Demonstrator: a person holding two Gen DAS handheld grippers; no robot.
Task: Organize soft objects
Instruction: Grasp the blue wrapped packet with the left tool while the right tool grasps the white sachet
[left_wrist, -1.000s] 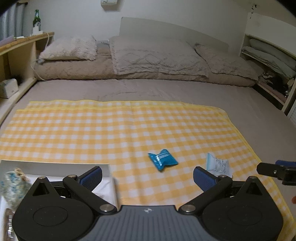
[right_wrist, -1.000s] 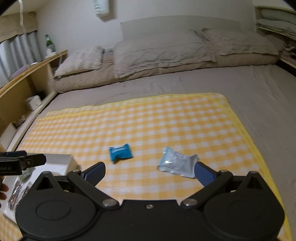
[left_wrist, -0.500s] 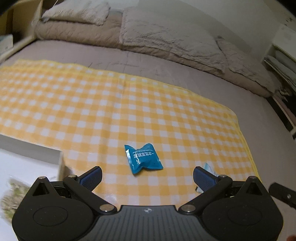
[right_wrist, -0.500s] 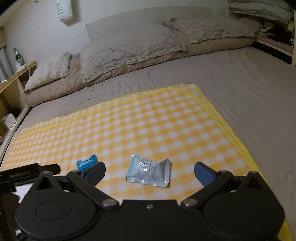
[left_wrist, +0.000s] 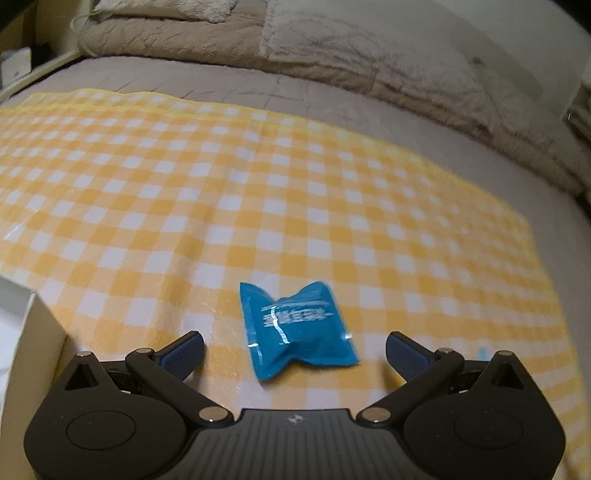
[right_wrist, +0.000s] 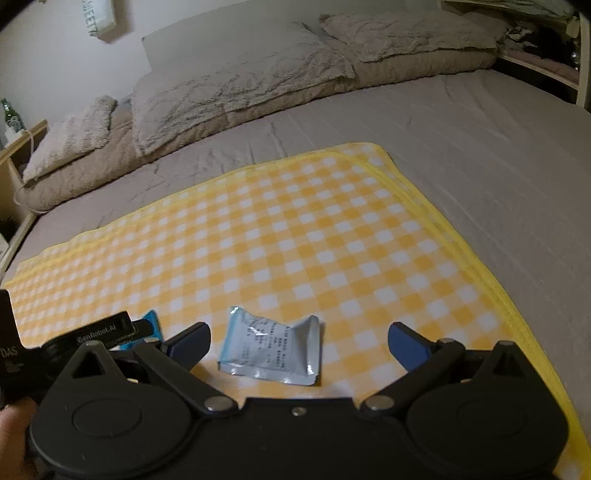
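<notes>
Left gripper (left_wrist: 294, 347): jaws spread, straddling puffy blue foil sachet (left_wrist: 295, 330) on yellow-white checked cloth (left_wrist: 258, 206), likely for pickup | Right gripper (right_wrist: 298, 343): jaws spread, framing flat pale-blue printed packet (right_wrist: 269, 347) | White box wall (left_wrist: 33, 343) left, probable destination

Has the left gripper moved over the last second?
Yes. The left gripper has advanced toward the blue packet, which now lies between its open fingers on the checked cloth.
</notes>
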